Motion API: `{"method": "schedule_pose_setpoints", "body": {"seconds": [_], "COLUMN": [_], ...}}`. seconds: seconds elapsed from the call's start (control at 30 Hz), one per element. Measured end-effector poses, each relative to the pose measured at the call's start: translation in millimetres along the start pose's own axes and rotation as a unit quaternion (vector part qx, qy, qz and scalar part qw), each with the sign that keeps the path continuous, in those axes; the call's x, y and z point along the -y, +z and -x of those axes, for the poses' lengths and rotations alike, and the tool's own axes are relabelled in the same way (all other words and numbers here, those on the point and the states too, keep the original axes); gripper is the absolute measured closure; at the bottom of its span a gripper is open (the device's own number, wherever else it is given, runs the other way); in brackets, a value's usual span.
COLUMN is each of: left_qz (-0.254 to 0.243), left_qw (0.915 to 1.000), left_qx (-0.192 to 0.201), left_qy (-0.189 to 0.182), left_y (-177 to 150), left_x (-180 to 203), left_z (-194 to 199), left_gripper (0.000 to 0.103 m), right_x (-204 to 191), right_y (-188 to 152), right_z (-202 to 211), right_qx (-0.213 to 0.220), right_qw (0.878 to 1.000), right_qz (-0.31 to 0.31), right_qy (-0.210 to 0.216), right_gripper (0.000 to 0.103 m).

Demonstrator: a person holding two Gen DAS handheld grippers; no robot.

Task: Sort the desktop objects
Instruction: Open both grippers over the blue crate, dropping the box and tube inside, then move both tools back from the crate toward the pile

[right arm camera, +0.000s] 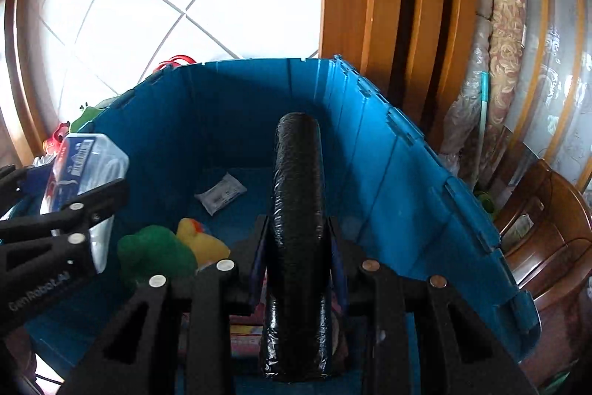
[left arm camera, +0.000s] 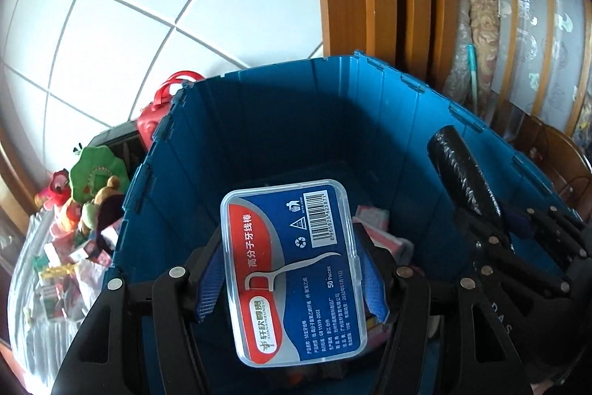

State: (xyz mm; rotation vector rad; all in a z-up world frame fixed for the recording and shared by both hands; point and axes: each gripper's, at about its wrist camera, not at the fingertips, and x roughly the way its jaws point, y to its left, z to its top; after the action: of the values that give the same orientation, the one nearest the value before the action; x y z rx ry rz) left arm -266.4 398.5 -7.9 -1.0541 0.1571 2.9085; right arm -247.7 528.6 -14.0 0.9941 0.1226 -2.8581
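My left gripper is shut on a clear plastic dental floss pick box with a blue and red label, held over the open blue storage crate. My right gripper is shut on a black roll of plastic bags, also held over the crate. In the left wrist view the black roll and right gripper show at the right. In the right wrist view the floss box and left gripper show at the left.
Inside the crate lie a green toy, a yellow duck, a small white packet and pink packets. Plush toys and small items clutter the table left of the crate. A wooden frame and a chair stand at the right.
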Motion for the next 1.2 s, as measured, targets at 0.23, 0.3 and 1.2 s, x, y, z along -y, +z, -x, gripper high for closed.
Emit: {"method": "schedule_pose_setpoints", "body": {"seconds": [0.23, 0.3, 1.2], "left_qz": [-0.009, -0.011, 0.028], "left_qw": [0.9999, 0.9999, 0.9984], "left_qx": [0.008, 0.009, 0.036], "left_qy": [0.003, 0.004, 0.034], "left_y": [1, 1, -4], "left_x": [0, 1, -12], "left_z": [1, 1, 13], "left_gripper": [0.023, 0.023, 0.023], "right_x": [19, 21, 39], "right_y": [0, 0, -3], "right_z": [-22, -23, -15], "right_qx": [-0.005, -0.001, 0.026], "right_qw": [1.0, 1.0, 0.998], "right_qz": [-0.014, -0.016, -0.06], "right_qy": [-0.008, -0.01, -0.007], "right_gripper": [0.073, 0.073, 0.004]}}
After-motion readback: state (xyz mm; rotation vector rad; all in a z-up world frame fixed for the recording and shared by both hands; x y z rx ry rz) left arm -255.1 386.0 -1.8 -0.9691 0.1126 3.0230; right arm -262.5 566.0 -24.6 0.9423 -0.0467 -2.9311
